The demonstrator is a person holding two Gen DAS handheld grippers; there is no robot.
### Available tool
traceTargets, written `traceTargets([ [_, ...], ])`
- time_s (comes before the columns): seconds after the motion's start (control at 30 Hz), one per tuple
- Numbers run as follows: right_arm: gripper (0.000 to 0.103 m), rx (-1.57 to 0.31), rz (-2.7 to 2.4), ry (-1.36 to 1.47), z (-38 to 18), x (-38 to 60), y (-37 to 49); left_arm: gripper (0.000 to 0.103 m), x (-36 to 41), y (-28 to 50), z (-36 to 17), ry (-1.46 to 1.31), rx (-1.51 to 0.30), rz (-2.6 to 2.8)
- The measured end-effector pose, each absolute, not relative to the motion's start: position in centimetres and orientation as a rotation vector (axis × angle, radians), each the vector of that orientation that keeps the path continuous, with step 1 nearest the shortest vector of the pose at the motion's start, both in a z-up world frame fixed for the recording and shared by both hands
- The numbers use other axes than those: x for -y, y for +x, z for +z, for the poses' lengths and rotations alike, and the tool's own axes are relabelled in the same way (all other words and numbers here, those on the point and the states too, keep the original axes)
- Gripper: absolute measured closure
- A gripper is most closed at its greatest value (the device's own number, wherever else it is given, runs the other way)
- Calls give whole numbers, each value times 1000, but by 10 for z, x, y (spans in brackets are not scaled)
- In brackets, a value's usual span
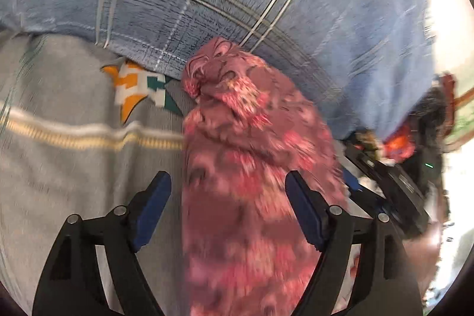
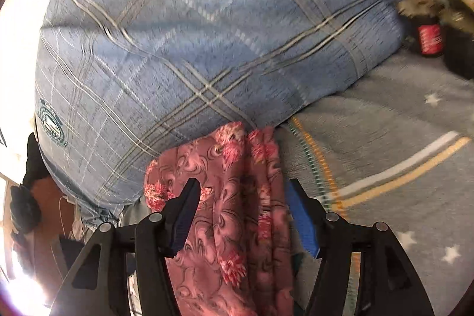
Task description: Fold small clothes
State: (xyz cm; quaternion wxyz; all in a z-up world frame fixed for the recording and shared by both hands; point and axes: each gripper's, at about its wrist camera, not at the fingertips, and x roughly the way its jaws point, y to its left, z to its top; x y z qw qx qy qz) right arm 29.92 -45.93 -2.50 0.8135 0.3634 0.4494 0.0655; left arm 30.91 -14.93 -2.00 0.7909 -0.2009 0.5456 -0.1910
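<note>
**Pink floral cloth bunched between both grippers**

We see a pink cloth point(image 1: 251, 168) with a red flower print and dark swirls, gathered into long loose folds rather than lying flat. In the left wrist view it rises from the bottom edge up to a crumpled knot near the middle, blurred in places. In the right wrist view the same cloth point(image 2: 237, 197) hangs in soft vertical pleats, its top edge just beside a big blue plaid pillow point(image 2: 192, 34).

The left gripper point(image 1: 228, 179) stands wide open — the cloth runs up through the gap between its blue-padded fingers point(image 1: 154, 206), and we cannot tell whether either pad touches it. The right gripper point(image 2: 241, 187) is spread wide too; its left finger lies over the cloth, the right finger sits at the cloth's edge, and neither clamps it.

The cloth rests on a grey bedspread point(image 1: 59, 153) with white and yellow stripes — white stars show in the right wrist view. A small orange, white and teal garment point(image 1: 136, 88) lies beside the pillow point(image 1: 207, 5) on the bedspread.

We make out no containers in either view.
</note>
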Motion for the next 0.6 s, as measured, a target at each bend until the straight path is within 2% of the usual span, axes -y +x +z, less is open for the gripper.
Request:
traceTargets([
  [0.03,43,-954,165,758,-27,452,304,24,154,314,-23,-417,-1179,-401],
  [0.07,51,-948,185,706,-28,442,307,24,158,320,-28,-403,-1187,-391],
  [0.1,76,-965,186,617,-30,430,311,24,161,326,-35,-386,-1208,-368],
  [0.13,94,-999,173,534,-33,417,315,25,163,332,-43,-385,-1233,-347],
  [0.17,96,-1001,161,476,-32,409,316,25,164,333,-41,-380,-1213,-343],
  [0.23,97,-884,168,463,-12,408,305,32,162,333,-30,-368,-1180,-373],
  [0.33,98,-768,143,576,4,432,288,32,150,337,-22,-399,-1117,-340],
  [0.43,98,-979,50,595,-37,446,298,34,151,350,-44,-381,-1250,-304],
  [0.47,98,-980,67,626,-40,448,296,34,148,349,-43,-390,-1240,-306],
  [0.57,86,-891,82,674,-15,462,277,34,138,332,-26,-360,-1199,-343],
  [0.6,76,-880,96,700,-11,469,270,34,133,325,-24,-370,-1194,-371],
])
